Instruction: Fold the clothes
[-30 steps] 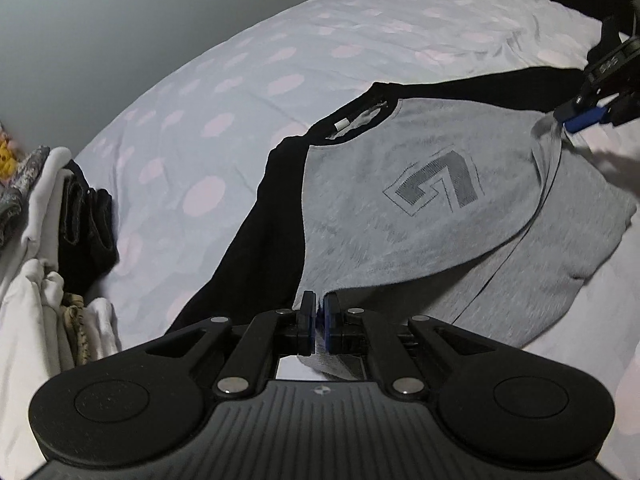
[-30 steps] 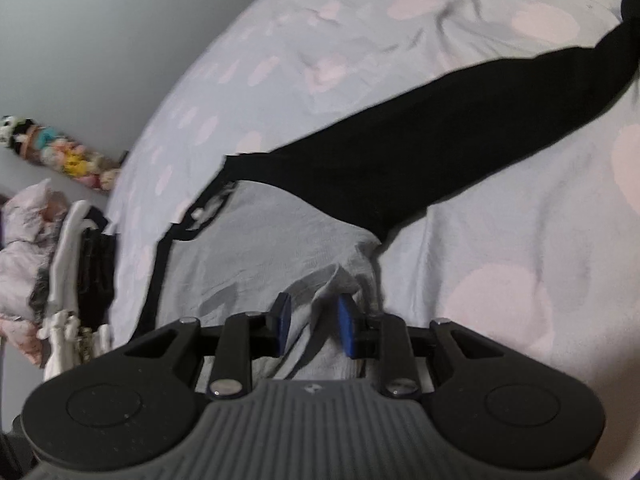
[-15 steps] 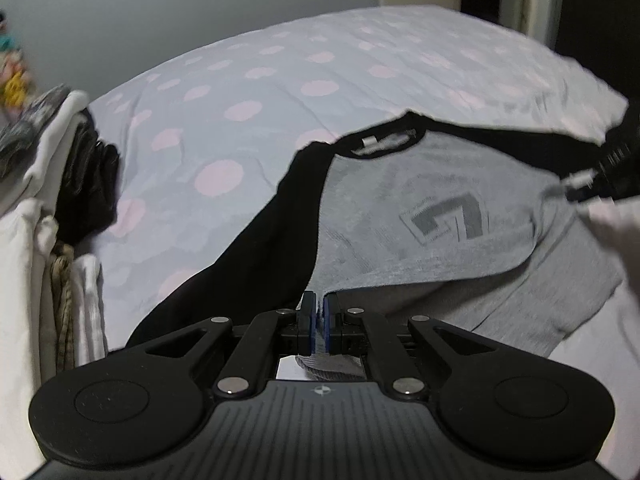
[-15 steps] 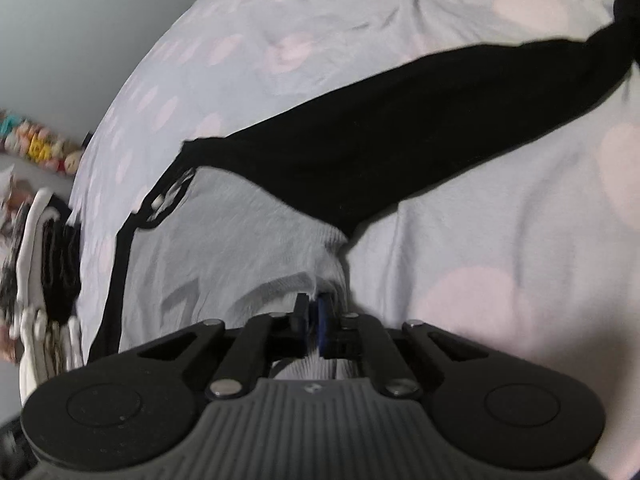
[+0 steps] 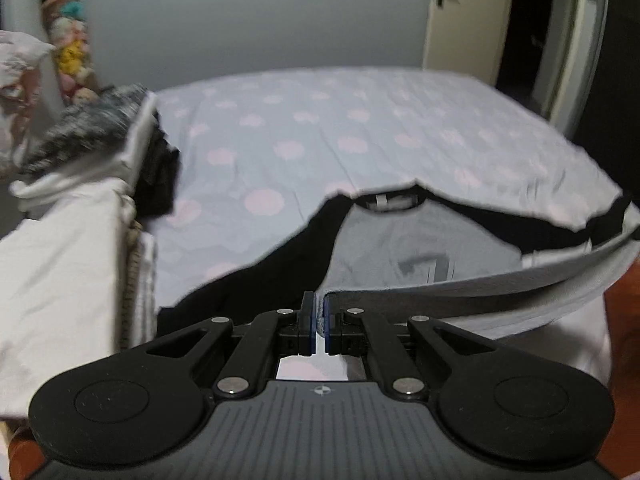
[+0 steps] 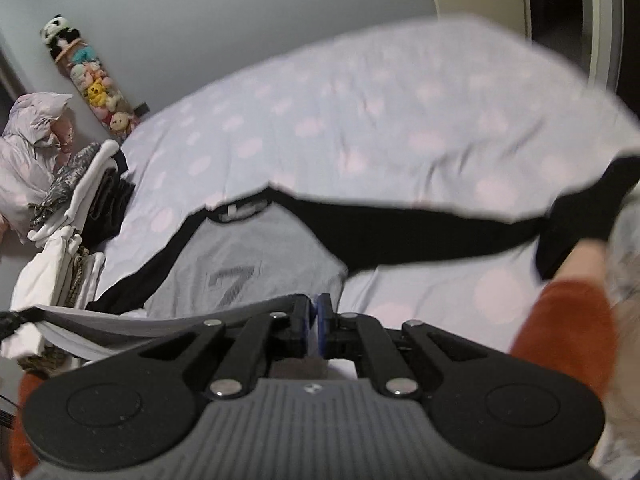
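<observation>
A grey long-sleeved raglan shirt with black sleeves, a black neckband and a dark printed "7" on the chest [image 5: 404, 240] lies across the lower middle of the left wrist view, on a bed covered with a pale lilac sheet dotted with pink circles [image 5: 320, 132]. The left tool [image 5: 319, 322], black with blue pads, sits at the bottom centre of that view with its jaws pressed together on the shirt's grey hem, a bit of fabric showing between the pads; from there the hem runs as a taut raised band toward the right edge of the frame. In the right wrist view the right tool [image 6: 315, 326] is likewise pinched shut on the grey hem at the bottom centre, and the lifted edge stretches away to the lower left of the frame. The shirt's collar sits near the middle of both views with a white label inside it, and one black sleeve [image 6: 440, 228] trails across the sheet to the right side of the right wrist view, its cuff near a rust-orange sleeve [image 6: 560, 332] of the person at the lower right. A stack of folded white, black and patterned clothes [image 5: 72, 232] fills the left side of the left wrist view. A column of soft toys [image 6: 88, 76] hangs on the grey wall at the upper left of the right wrist view.
</observation>
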Available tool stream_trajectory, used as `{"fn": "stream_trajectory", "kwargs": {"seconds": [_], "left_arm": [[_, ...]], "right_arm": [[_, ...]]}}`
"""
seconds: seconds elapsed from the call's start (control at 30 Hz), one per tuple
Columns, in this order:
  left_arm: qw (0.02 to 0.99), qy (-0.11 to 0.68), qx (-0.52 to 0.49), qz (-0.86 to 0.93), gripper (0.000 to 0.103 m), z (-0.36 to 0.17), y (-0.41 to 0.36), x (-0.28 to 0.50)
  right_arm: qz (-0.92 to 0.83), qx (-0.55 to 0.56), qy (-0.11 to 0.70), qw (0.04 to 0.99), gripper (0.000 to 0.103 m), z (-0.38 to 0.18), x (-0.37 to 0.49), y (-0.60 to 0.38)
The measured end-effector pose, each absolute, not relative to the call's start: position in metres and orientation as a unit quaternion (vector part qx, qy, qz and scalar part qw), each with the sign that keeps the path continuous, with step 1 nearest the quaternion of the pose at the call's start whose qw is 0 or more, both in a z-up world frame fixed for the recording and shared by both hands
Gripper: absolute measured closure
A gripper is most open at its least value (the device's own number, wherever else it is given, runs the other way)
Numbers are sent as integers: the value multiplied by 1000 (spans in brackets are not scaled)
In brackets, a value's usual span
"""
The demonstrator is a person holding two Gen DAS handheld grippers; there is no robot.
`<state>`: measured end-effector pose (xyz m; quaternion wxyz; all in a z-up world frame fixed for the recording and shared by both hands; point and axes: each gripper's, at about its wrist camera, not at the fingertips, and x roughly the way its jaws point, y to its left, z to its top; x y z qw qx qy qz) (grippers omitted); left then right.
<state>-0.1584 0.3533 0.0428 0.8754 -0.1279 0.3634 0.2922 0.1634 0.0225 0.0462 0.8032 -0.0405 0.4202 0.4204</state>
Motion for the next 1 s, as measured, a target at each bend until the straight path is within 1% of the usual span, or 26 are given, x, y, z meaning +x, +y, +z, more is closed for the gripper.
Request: {"fn": "stream_trajectory", "kwargs": {"seconds": [0.1,0.2,0.27,0.37,0.5,0.73,0.83,1.0], "left_arm": [[890,315,-125,305,99,78,340,-173],[904,282,-118,301,99,109,325,-185],[907,287,-111,288,99,118,314,-190],[911,298,-100,267,99,129,299,-198],[897,363,-87,237,99,101,278,-202],[836,515,-80,174,99,7,252,-200],[808,564,-78,150,99,-29,240,-200],[786,602,-69,122,99,-66,228,-201]], "right_arm": [[422,-41,364,829,99,81,146,5],[433,-42,329,838,99,109,130,-9],[438,-54,315,840,99,122,120,-17],[439,-71,323,835,99,125,109,-32],[437,-102,368,814,99,99,94,-46],[410,-184,497,742,99,4,75,-48],[399,-222,525,719,99,-20,69,-42],[394,-287,539,687,99,-44,63,-23]]}}
